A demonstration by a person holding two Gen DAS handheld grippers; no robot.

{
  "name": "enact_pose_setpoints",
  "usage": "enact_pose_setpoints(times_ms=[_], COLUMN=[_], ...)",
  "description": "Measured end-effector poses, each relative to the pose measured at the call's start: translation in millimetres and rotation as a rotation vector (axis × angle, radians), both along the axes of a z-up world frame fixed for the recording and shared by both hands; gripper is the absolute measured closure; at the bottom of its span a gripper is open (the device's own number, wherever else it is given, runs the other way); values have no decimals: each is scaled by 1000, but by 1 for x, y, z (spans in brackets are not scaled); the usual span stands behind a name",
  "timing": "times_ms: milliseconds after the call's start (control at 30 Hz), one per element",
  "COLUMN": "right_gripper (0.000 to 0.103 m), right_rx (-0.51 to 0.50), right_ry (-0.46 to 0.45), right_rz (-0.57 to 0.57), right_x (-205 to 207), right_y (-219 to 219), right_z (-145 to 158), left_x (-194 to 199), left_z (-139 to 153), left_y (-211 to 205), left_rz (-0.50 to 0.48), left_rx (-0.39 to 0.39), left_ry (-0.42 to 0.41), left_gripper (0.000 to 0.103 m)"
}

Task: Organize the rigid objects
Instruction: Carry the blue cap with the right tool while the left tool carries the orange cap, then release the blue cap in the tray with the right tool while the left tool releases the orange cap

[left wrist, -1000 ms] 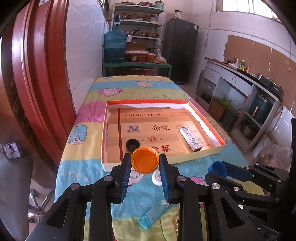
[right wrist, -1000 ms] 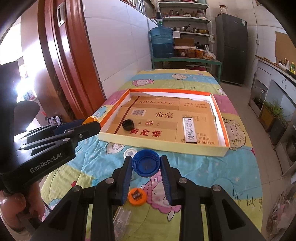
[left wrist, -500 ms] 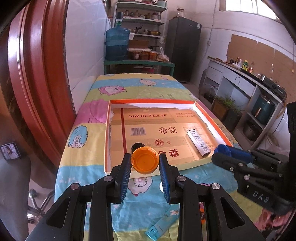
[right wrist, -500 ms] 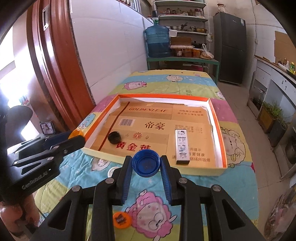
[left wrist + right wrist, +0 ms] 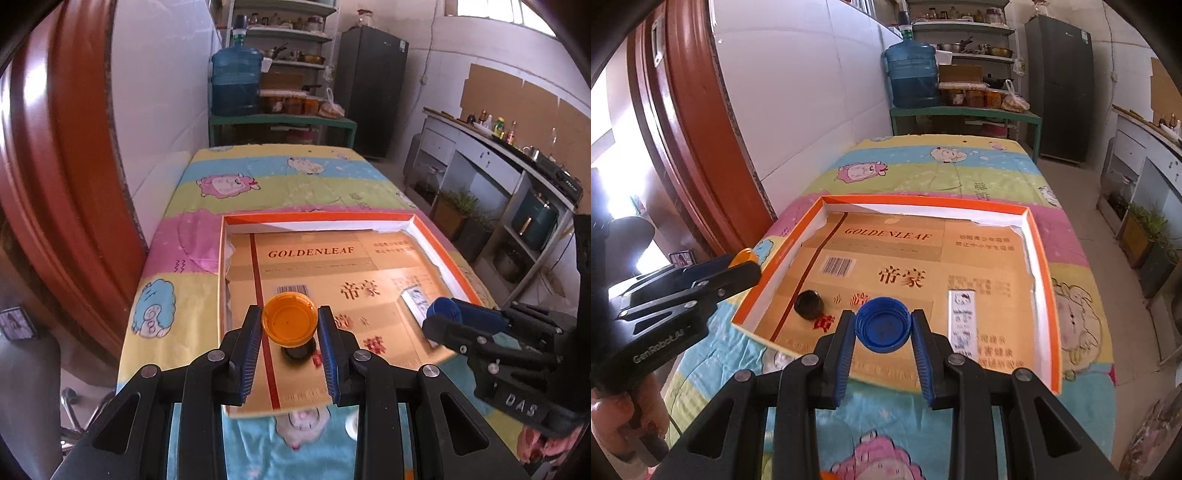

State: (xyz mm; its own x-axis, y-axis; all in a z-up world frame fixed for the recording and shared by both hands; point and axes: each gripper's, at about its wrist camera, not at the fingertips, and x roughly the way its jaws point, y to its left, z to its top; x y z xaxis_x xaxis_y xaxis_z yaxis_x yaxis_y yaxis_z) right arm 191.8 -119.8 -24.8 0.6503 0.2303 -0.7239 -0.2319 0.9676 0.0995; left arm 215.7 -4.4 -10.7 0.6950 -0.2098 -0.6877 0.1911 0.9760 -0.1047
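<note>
My left gripper (image 5: 289, 325) is shut on an orange bottle cap (image 5: 289, 319) and holds it above the near left part of the shallow orange-rimmed box (image 5: 317, 217). My right gripper (image 5: 883, 332) is shut on a blue bottle cap (image 5: 883, 329) above the box's near edge (image 5: 1039, 258). Inside the box lie a black cap (image 5: 809, 303), partly hidden under the orange cap in the left wrist view (image 5: 297, 352), and a small white packet (image 5: 962, 319). The right gripper also shows in the left wrist view (image 5: 445, 314), and the left gripper in the right wrist view (image 5: 746, 264).
The box sits on a table with a cartoon-sheep cloth (image 5: 942, 173). A white wall and a red door frame (image 5: 690, 140) run along the left. A kitchen counter (image 5: 498, 147) stands to the right. A person's hand (image 5: 624, 421) holds the left gripper.
Both grippers have moved forward with their caps, from above the cloth in front of the box to above the box's near part. Loose items on the cloth have dropped out of view.
</note>
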Motion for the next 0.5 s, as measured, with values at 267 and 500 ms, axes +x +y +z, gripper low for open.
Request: enact_pose_setpoints(times_ms=[267, 500], right_gripper=[72, 72], right_rx=[8, -10], right_ry=[45, 71], right_rz=[-23, -32], right_x=[28, 47], right_y=[0, 2], right_z=[-17, -27], left_x=[40, 65], left_z=[-16, -28], left_y=[2, 2], left_rz=[7, 20], left_rx=[-25, -13], left_ry=[63, 98], left_gripper=[72, 72])
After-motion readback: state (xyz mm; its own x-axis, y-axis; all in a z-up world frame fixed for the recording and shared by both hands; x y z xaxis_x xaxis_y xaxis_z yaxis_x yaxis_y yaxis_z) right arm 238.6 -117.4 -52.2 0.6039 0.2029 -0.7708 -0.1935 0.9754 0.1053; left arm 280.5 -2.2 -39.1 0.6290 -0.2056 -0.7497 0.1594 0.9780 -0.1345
